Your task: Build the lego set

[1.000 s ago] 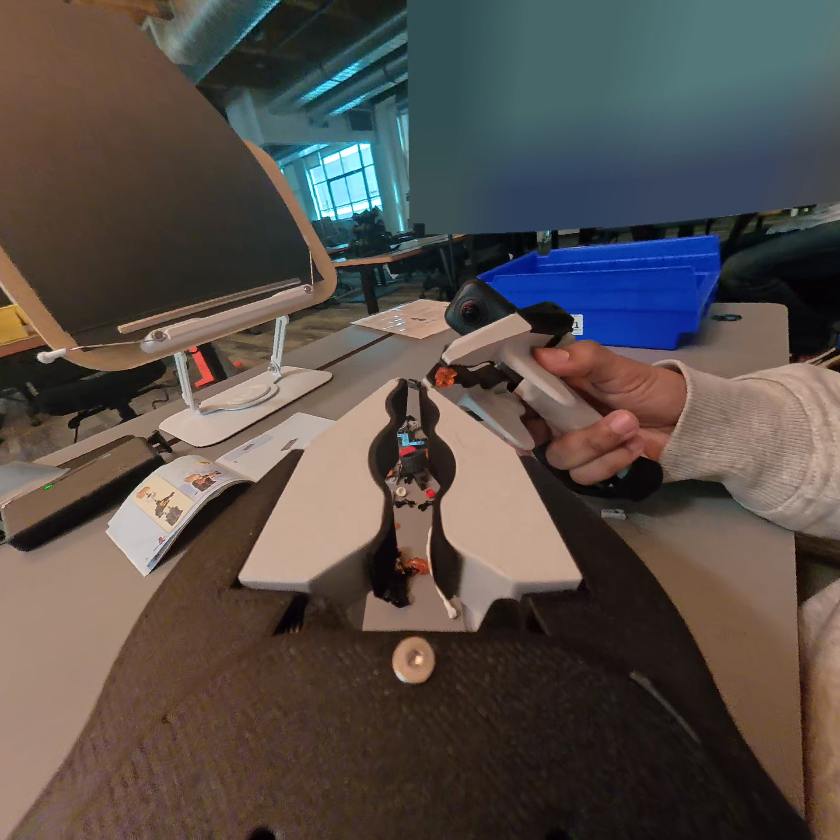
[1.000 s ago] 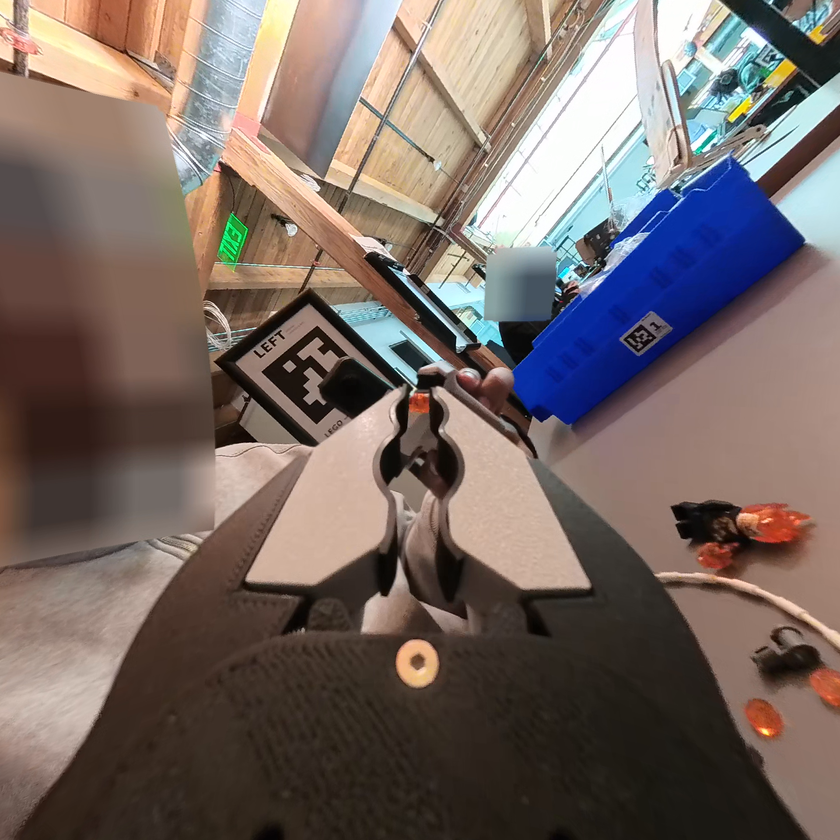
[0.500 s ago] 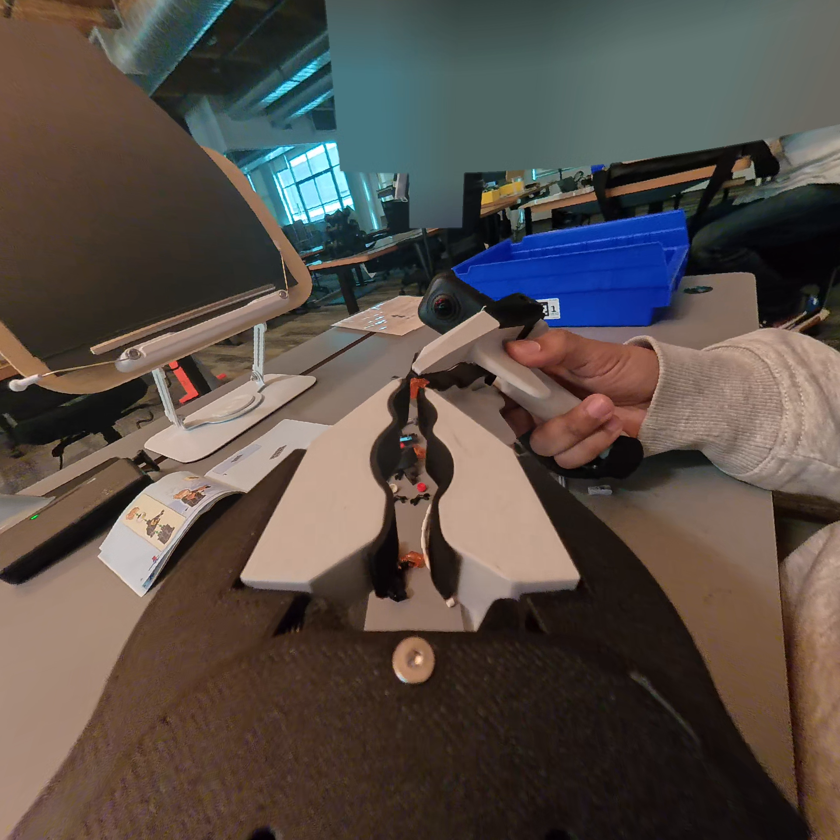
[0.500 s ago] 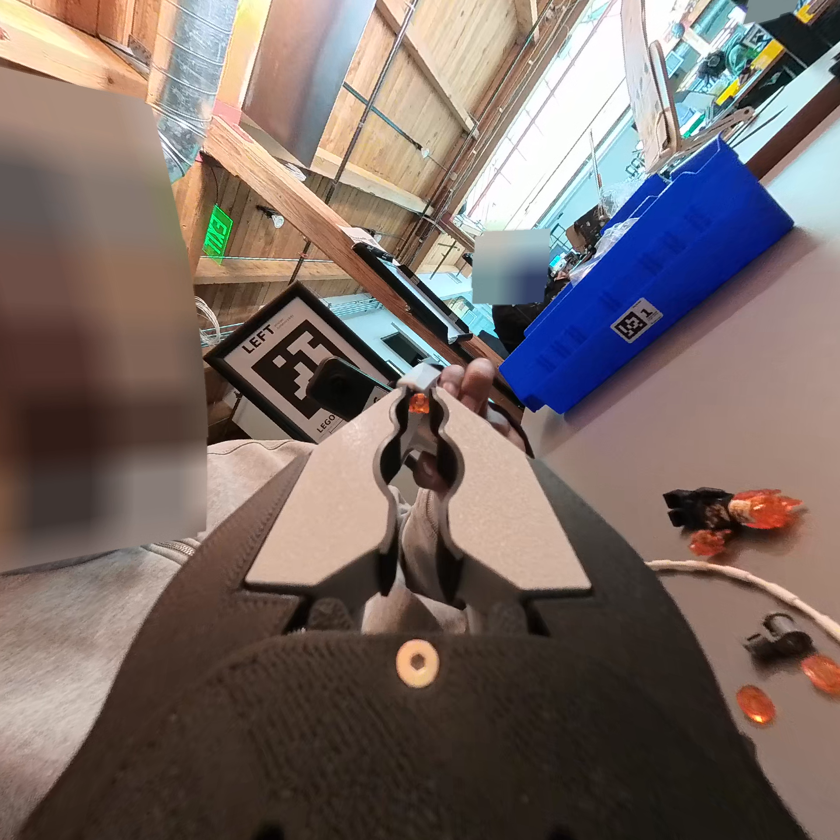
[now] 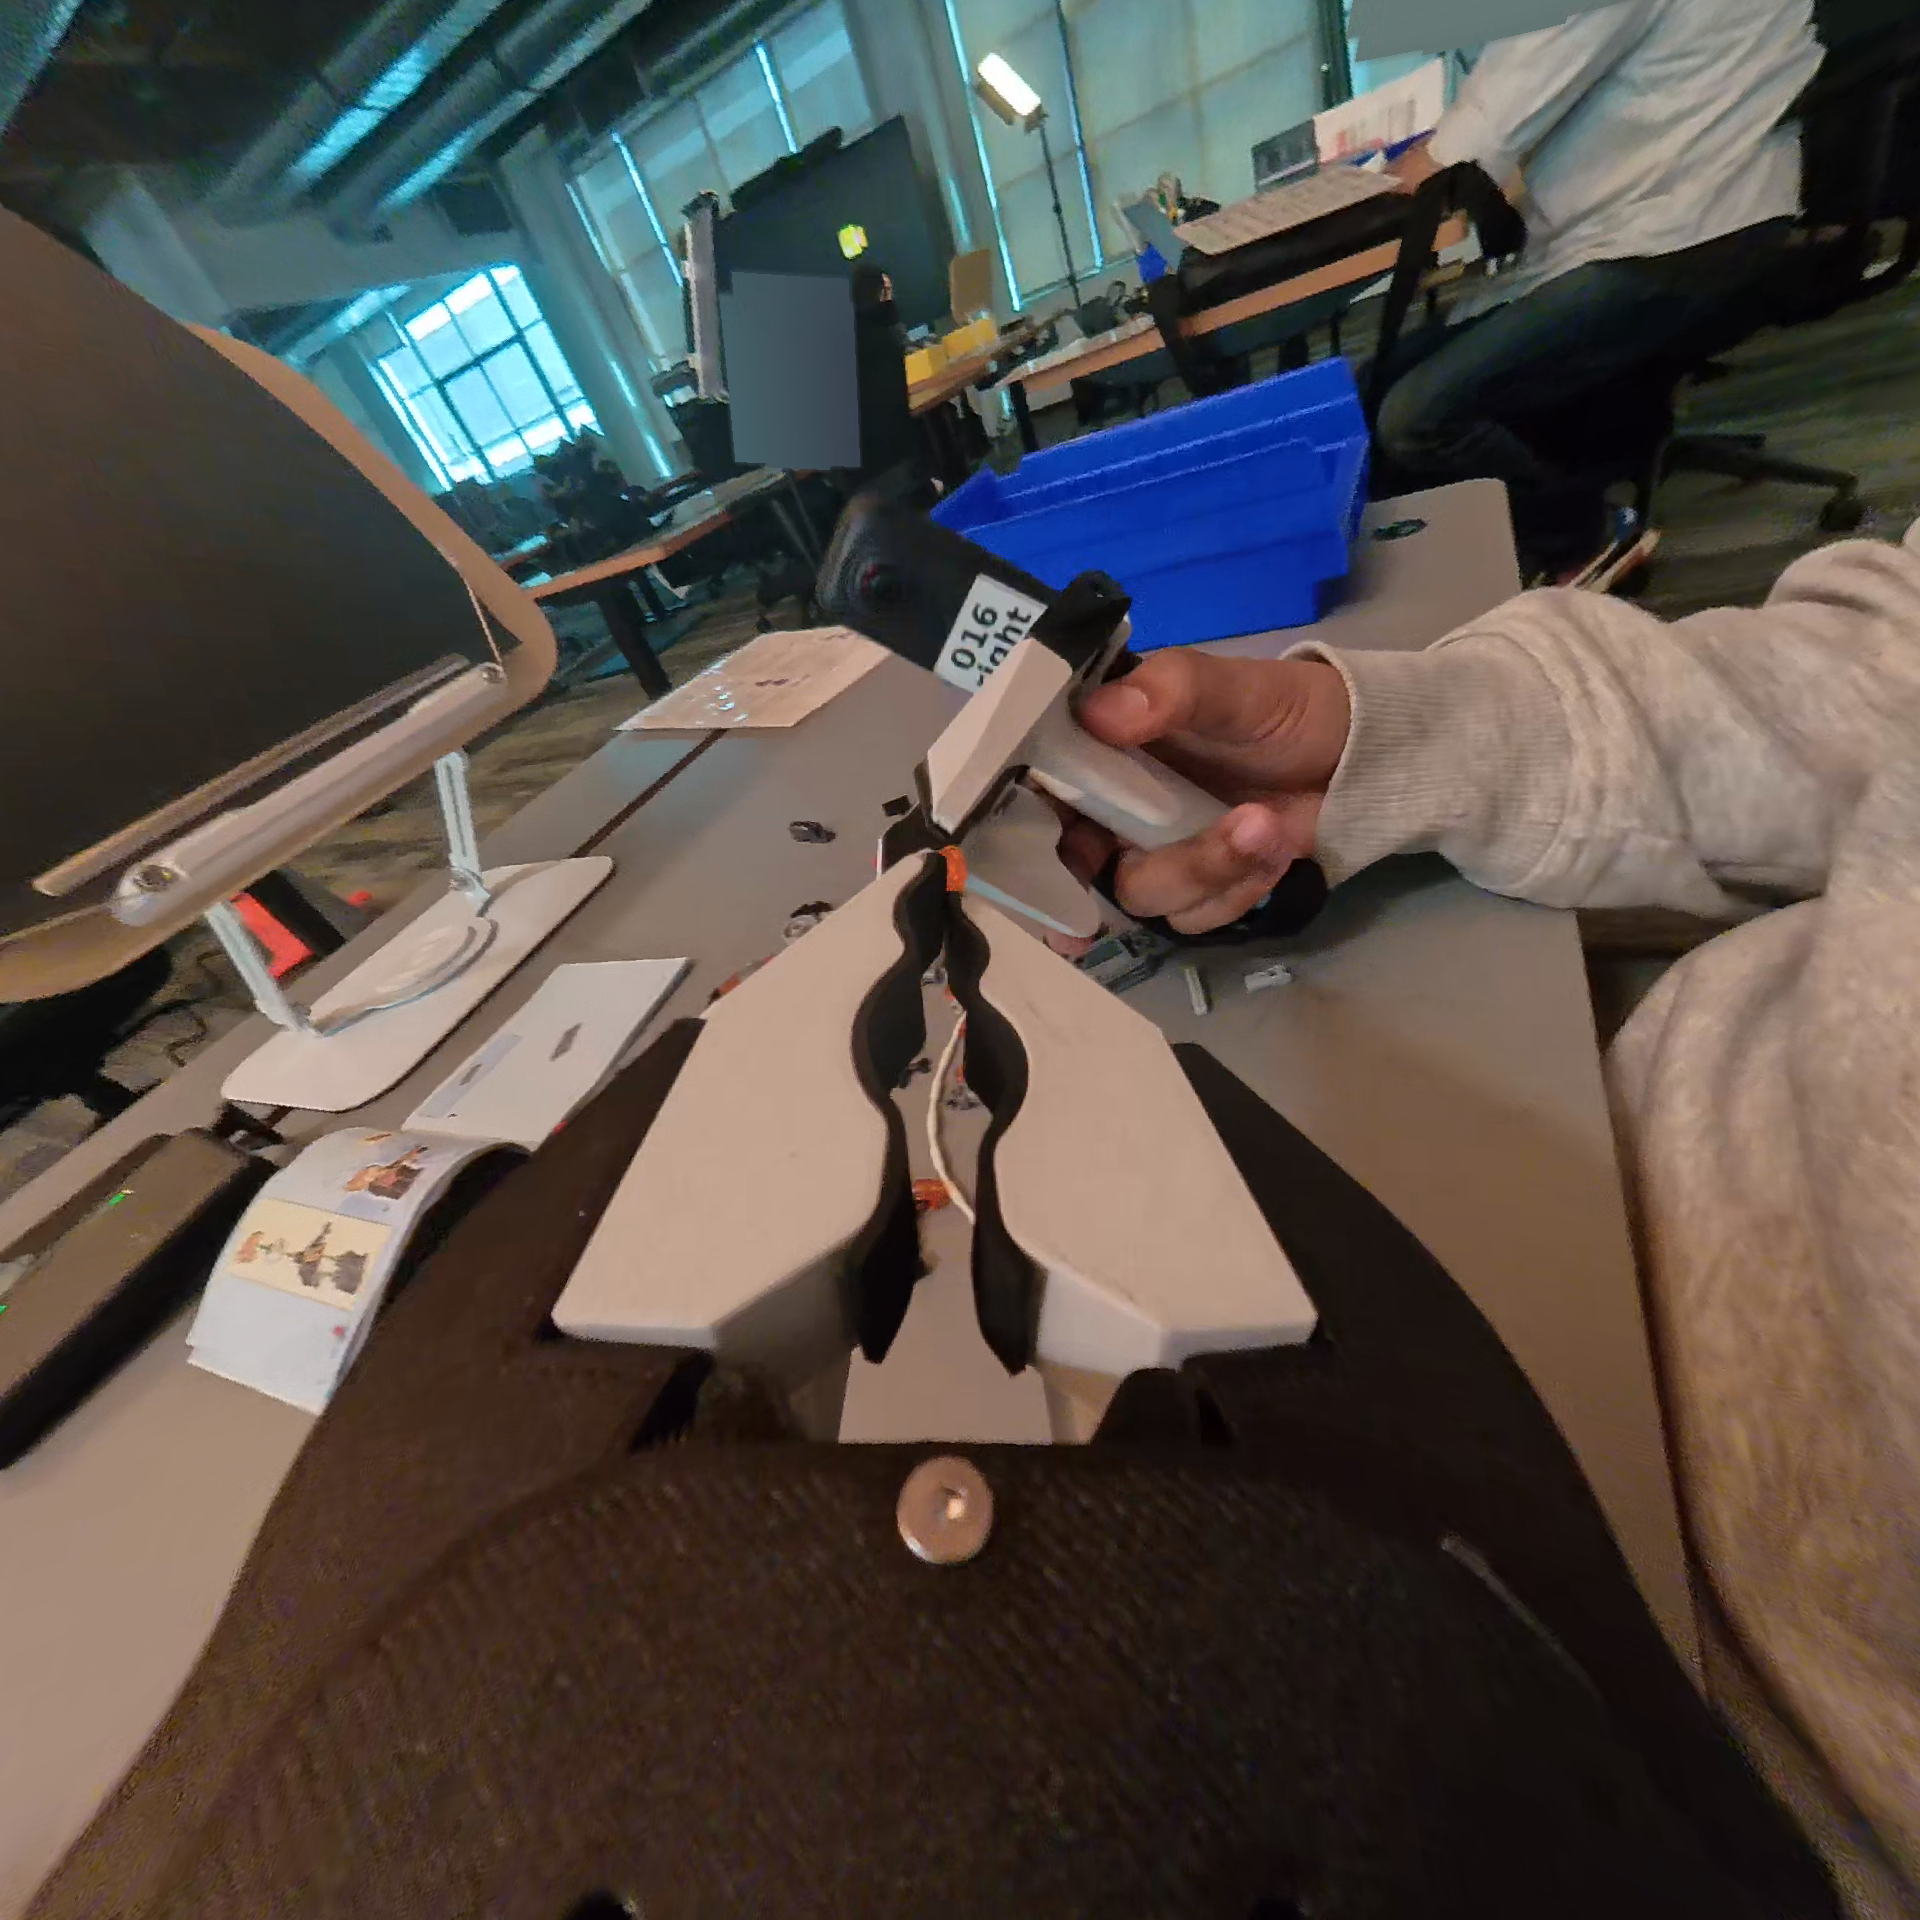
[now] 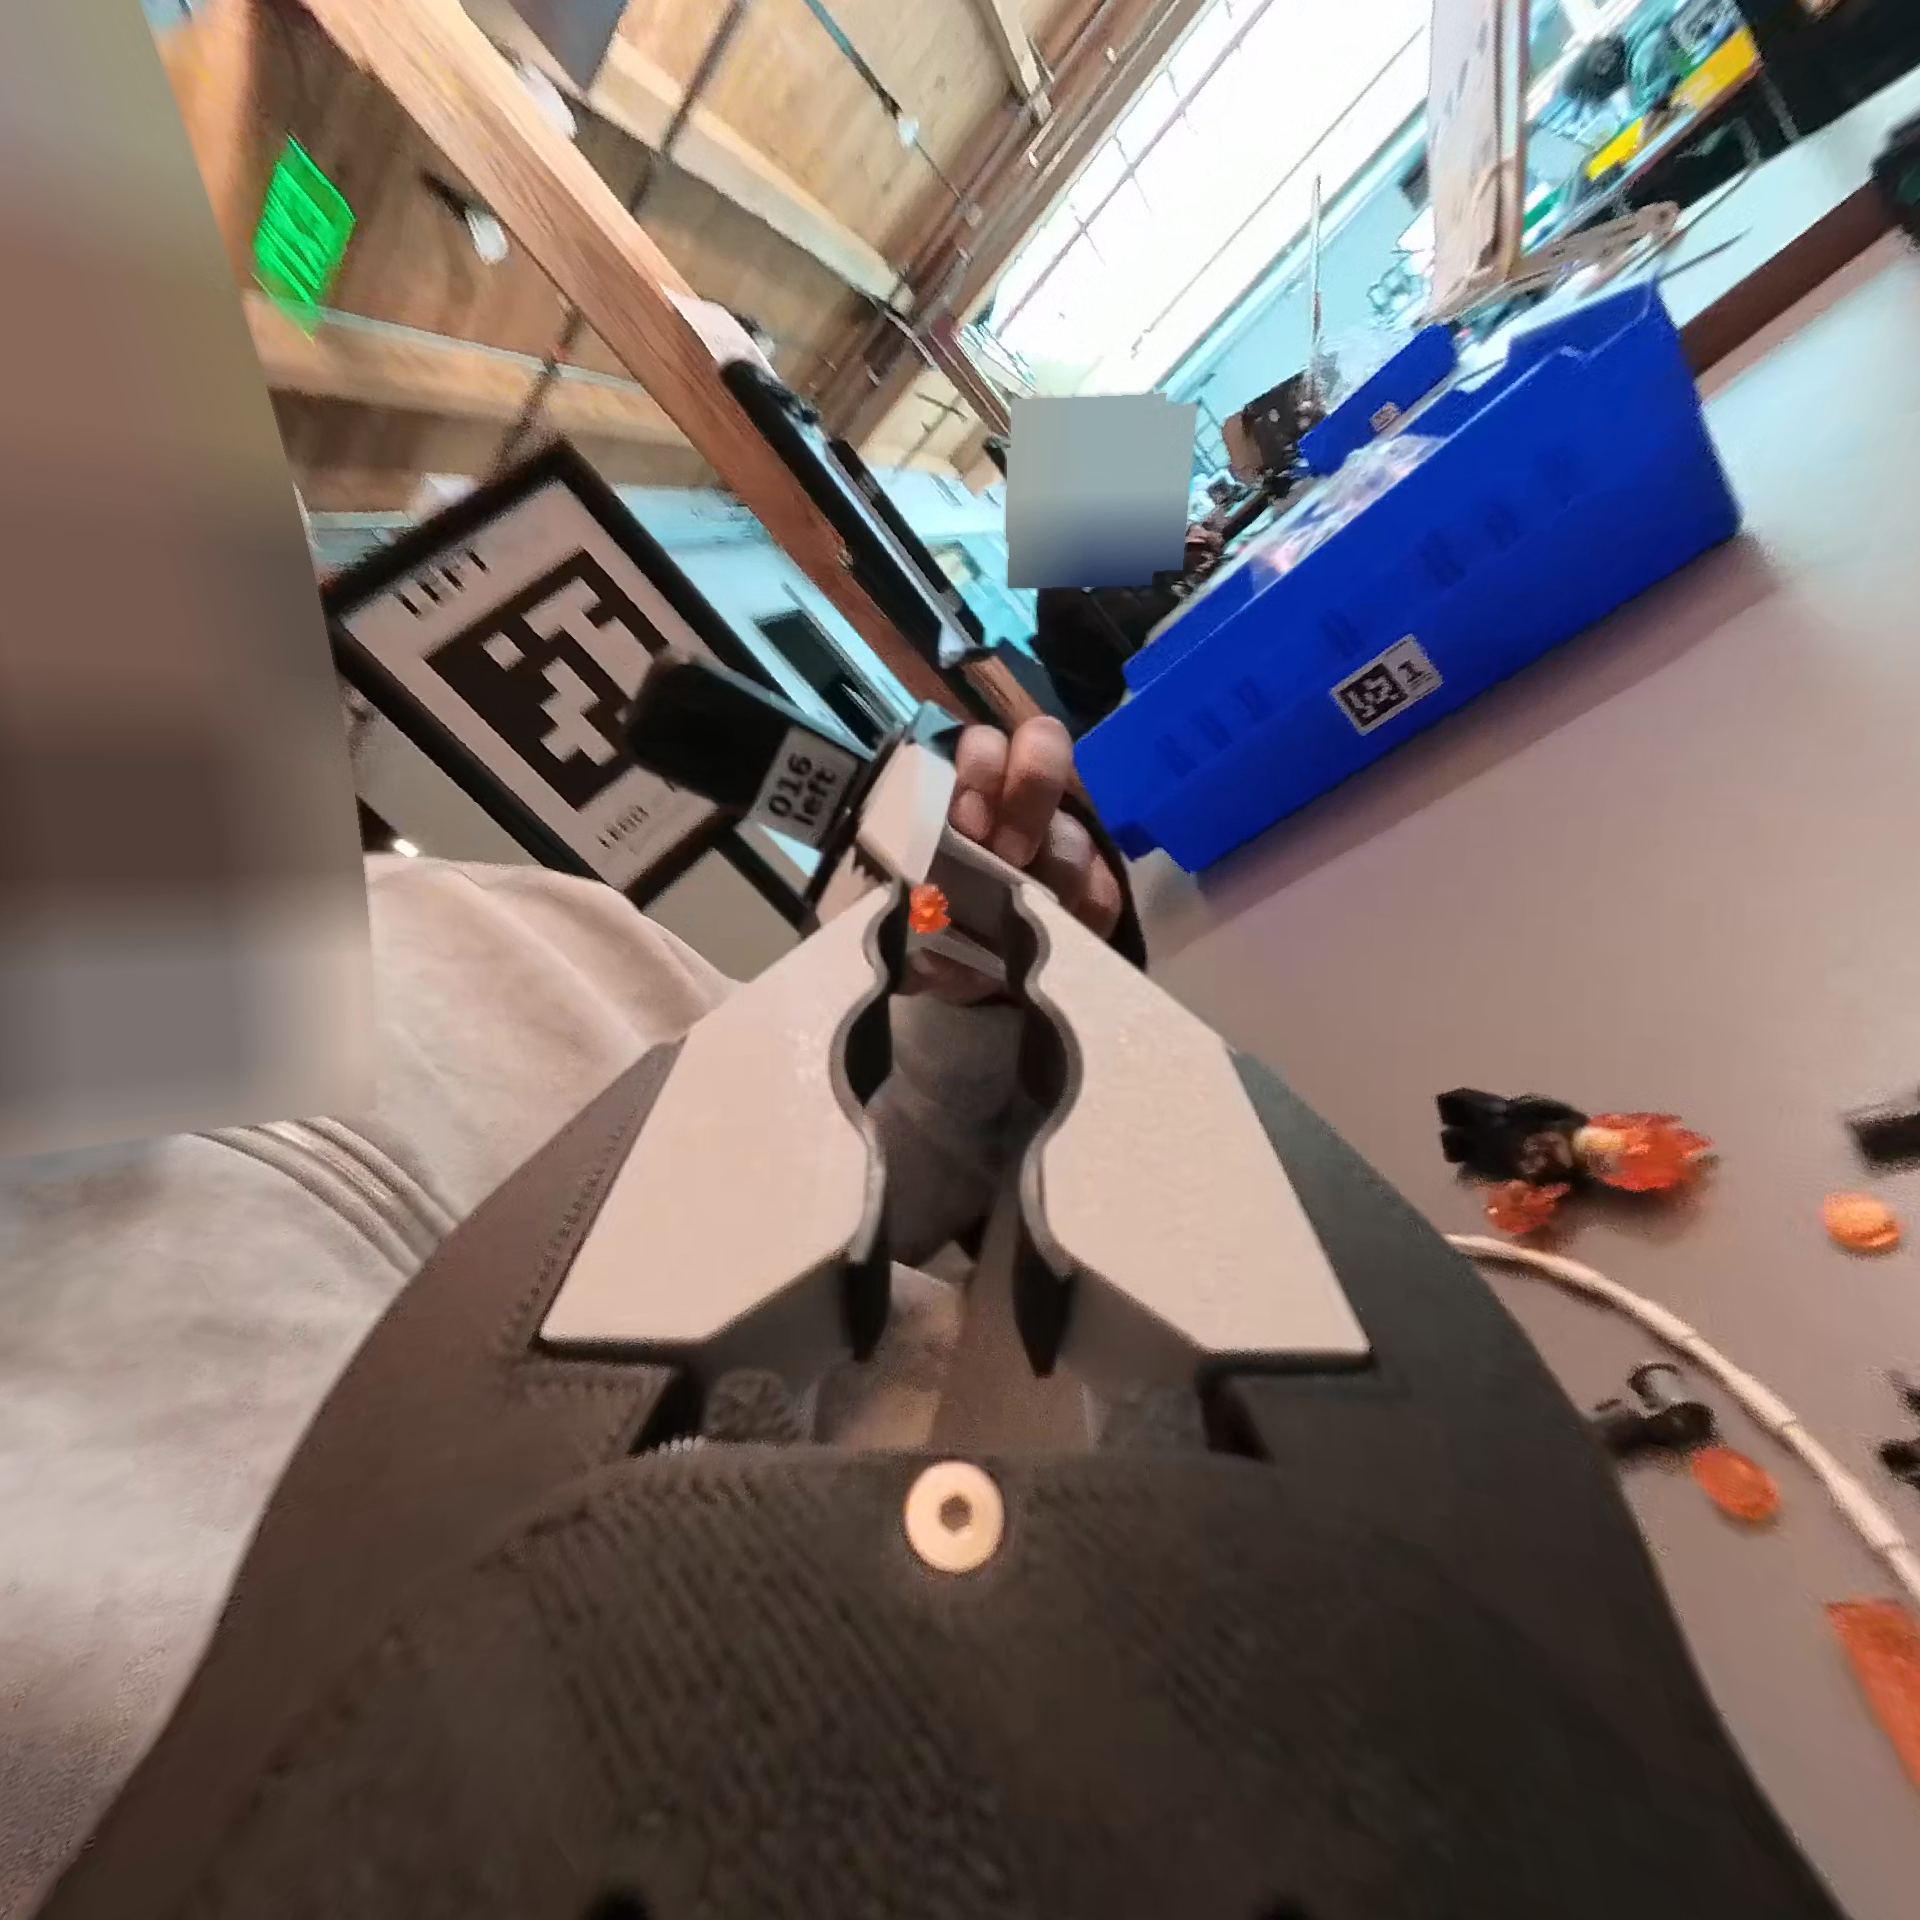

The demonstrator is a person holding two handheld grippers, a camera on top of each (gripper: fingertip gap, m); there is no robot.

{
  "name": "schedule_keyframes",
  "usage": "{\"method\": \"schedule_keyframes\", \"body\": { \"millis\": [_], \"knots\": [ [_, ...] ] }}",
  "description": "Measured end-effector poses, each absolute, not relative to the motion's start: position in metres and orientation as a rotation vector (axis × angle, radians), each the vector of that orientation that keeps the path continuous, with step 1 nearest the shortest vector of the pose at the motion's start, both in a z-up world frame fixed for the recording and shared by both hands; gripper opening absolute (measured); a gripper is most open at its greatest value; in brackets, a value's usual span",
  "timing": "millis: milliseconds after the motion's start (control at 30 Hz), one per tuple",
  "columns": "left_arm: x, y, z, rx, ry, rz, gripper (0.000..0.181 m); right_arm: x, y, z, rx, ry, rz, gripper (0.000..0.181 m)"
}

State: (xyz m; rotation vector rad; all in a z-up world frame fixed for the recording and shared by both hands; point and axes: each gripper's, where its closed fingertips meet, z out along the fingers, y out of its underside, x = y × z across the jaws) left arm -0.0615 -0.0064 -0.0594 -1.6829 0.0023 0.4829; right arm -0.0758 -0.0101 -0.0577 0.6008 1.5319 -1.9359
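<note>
We find the task's piece, a small translucent orange stud, up in the air between the two tools rather than on the table. In the right wrist view it sits at the very tip of the right gripper, whose jaws stand slightly apart; the stud lies against the left fingertip, and we cannot tell whether both tips pinch it. The left wrist view shows the same orange stud at the tip of the left gripper, whose tips are nearly together with only a thin wavy gap behind them. Which tool actually holds the piece we cannot say; the two noses meet at it.

Only the left wrist view shows the right hand wrapped around the far gripper's pale handle, a cream sleeve behind it, an open instruction booklet at the left on the grey table, a tablet on a stand, and small grey parts near the hand. A white cord runs down the gap between its jaws.

Only the right wrist view shows the loose pieces on the table to the right: a black figure with an orange flame part, flat orange discs, and small black clips beside the white cord. Both views show the blue bin farther back.
</note>
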Motion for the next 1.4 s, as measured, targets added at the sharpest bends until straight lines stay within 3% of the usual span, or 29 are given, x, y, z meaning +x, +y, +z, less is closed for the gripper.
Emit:
{"method": "schedule_keyframes", "body": {
  "millis": [367,533,833,1400],
  "knots": [
    [-0.06,-0.008,-0.045,-1.511,-0.156,0.119,0.0,-0.062,-0.001,-0.039,0.152,2.351,-2.459,0.02],
    [-0.06,-0.004,-0.064,-1.567,-0.305,-0.261,0.0,-0.059,0.006,-0.043,-0.337,2.905,-2.849,0.0],
    [-0.063,-0.006,-0.076,-1.59,-0.399,-0.433,0.0,-0.065,-0.009,-0.082,-0.15,2.938,-2.414,0.015],
    [-0.051,-0.009,-0.095,-1.706,-0.351,-0.491,0.0,-0.056,-0.016,-0.098,-0.179,2.904,-2.265,0.008]
  ]
}}
